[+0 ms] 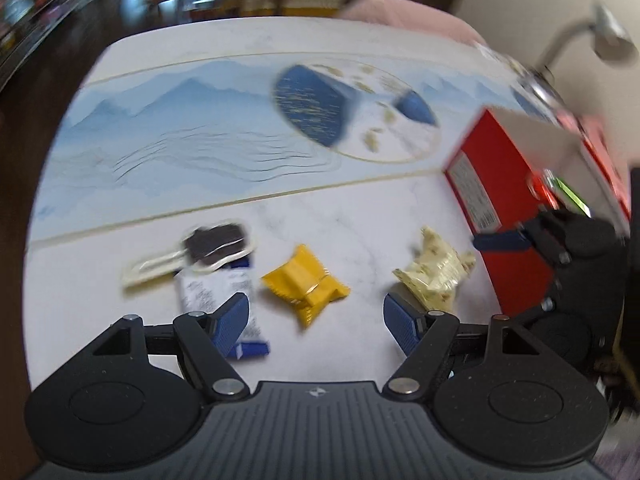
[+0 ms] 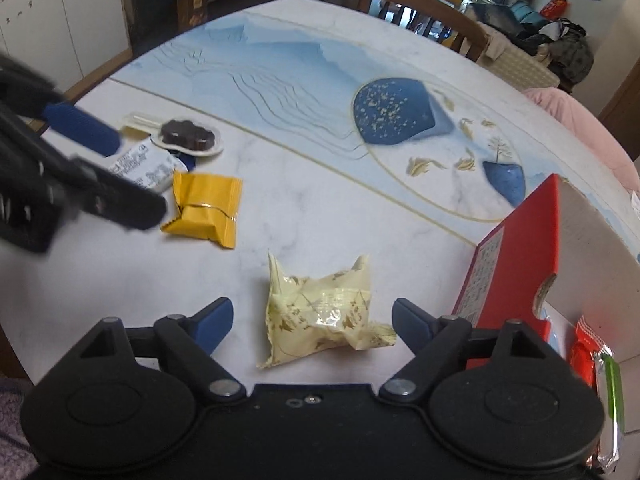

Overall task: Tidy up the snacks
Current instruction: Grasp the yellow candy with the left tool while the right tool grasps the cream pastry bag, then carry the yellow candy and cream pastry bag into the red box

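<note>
Two hand-held grippers hung over a marble-look table (image 2: 320, 220) strewn with wrapped snacks. The left gripper (image 1: 316, 320) stood with its jaws spread and nothing between the pads; the yellow packet (image 1: 306, 286) lay on the table just ahead of the gap, slightly toward its left finger (image 1: 230, 326). That finger overlapped a white-and-blue packet (image 1: 200, 292) in the left wrist view, though whether it touched could not be told through the blur. Beyond it sat a dark lolly (image 1: 214, 246) in a clear tray, its stick pointing left.

The right gripper (image 2: 312, 322) was also unclenched, its blue fingers (image 2: 214, 320) flanking a cream packet (image 2: 320, 312) that lay flat on the table between them. The packet's crimped corner reached close to the right-hand finger, but neither pad was seen pressing on it.

A red box (image 2: 520, 248) stood open at the table's right side, just beside the right gripper (an orange-and-green wrapper (image 2: 596, 376) showed inside it, in the near corner). In the left wrist view the cream packet lay near that gripper's right finger, between the yellow packet and the box. From the right wrist, the left gripper appeared at the left edge, above the white-and-blue packet, with the yellow packet beside it.

The table's far half bore a blue mountain print (image 2: 280, 64); a wooden chair (image 2: 420, 12) stood behind it.
</note>
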Tool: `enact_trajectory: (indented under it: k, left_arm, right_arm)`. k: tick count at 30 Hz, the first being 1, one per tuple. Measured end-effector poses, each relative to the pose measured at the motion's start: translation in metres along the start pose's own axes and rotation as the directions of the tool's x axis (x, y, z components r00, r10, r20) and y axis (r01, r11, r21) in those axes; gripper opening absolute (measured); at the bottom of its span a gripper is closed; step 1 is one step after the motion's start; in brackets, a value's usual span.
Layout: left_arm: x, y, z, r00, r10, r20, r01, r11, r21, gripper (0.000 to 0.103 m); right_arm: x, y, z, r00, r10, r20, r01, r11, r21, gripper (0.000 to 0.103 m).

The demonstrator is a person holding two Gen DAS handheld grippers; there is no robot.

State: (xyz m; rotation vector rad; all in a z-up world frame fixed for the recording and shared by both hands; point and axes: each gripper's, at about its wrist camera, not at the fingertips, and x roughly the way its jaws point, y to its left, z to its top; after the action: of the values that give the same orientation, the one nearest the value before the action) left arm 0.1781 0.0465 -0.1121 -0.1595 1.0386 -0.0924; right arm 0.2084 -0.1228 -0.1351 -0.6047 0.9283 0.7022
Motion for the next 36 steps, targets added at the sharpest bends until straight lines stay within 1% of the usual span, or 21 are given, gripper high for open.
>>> enact_trajectory:
  k: [2, 4, 8, 11, 13, 14, 16, 21, 23, 26, 27, 28, 29, 30, 36]
  left_arm:
    - [0.007, -0.008, 0.003, 0.999, -0.03, -0.011, 0.031, 0.992, 0.122, 0.074]
    - [0.014, -0.013, 0.004, 0.999, -0.037, -0.028, 0.043, 0.97, 0.239, 0.074]
    - [0.032, -0.017, 0.007, 0.996, -0.037, -0.076, 0.063, 0.929, 0.364, 0.074]
    - [0.047, -0.017, 0.011, 0.995, -0.012, -0.098, 0.052, 0.905, 0.423, 0.074]
    - [0.057, -0.016, 0.014, 0.996, 0.025, -0.086, 0.015, 0.898, 0.44, 0.074]
    - [0.062, -0.014, 0.016, 0.996, 0.033, -0.088, 0.009, 0.897, 0.441, 0.074]
    - [0.068, -0.013, 0.019, 0.994, 0.034, -0.1, 0.014, 0.894, 0.449, 0.074]
    - [0.077, -0.022, 0.015, 0.992, 0.039, -0.121, 0.028, 0.859, 0.512, 0.074]
    - [0.081, -0.024, 0.015, 0.99, 0.045, -0.13, 0.028, 0.859, 0.512, 0.074]
    - [0.084, -0.024, 0.015, 0.991, 0.048, -0.125, 0.02, 0.869, 0.494, 0.073]
    - [0.085, -0.024, 0.016, 0.991, 0.051, -0.121, 0.015, 0.872, 0.489, 0.069]
    - [0.085, -0.024, 0.018, 0.992, 0.055, -0.117, 0.008, 0.876, 0.483, 0.066]
    - [0.085, -0.024, 0.019, 0.992, 0.056, -0.115, 0.006, 0.88, 0.475, 0.06]
    - [0.085, -0.024, 0.02, 0.992, 0.054, -0.117, 0.006, 0.885, 0.465, 0.056]
    - [0.083, -0.024, 0.018, 0.991, 0.081, -0.11, -0.03, 0.914, 0.404, 0.054]
  right_arm:
    - [0.003, -0.003, 0.0, 1.0, 0.016, -0.016, -0.016, 1.0, 0.002, 0.084]
    - [0.004, -0.005, -0.001, 0.999, 0.023, -0.023, -0.023, 1.0, 0.001, 0.083]
    - [0.007, -0.007, -0.002, 0.998, 0.044, -0.034, -0.044, 0.999, 0.005, 0.082]
    - [0.007, -0.01, -0.003, 0.999, 0.048, -0.025, -0.048, 0.999, 0.019, 0.079]
    - [0.007, -0.012, -0.002, 0.999, 0.05, -0.019, -0.049, 0.998, 0.027, 0.077]
    - [0.008, -0.012, -0.002, 0.999, 0.05, -0.018, -0.049, 0.998, 0.028, 0.077]
    - [0.01, -0.012, -0.001, 0.999, 0.047, -0.019, -0.047, 0.998, 0.03, 0.077]
    - [0.012, -0.013, -0.003, 0.999, 0.047, -0.021, -0.047, 0.999, 0.026, 0.074]
    - [0.013, -0.013, -0.004, 0.999, 0.048, -0.022, -0.048, 0.999, 0.021, 0.073]
    - [0.013, -0.013, -0.005, 0.999, 0.042, -0.014, -0.041, 0.999, 0.019, 0.071]
    - [0.014, -0.012, -0.005, 0.999, 0.038, -0.014, -0.037, 0.999, 0.02, 0.068]
    - [0.015, -0.013, -0.005, 0.999, 0.033, -0.016, -0.032, 0.999, 0.022, 0.062]
    - [0.016, -0.014, -0.005, 0.999, 0.031, -0.018, -0.03, 0.999, 0.025, 0.06]
    - [0.016, -0.014, -0.005, 0.999, 0.033, -0.019, -0.033, 0.999, 0.029, 0.058]
    - [0.015, -0.014, -0.008, 1.0, 0.026, -0.002, -0.025, 0.999, 0.034, 0.054]
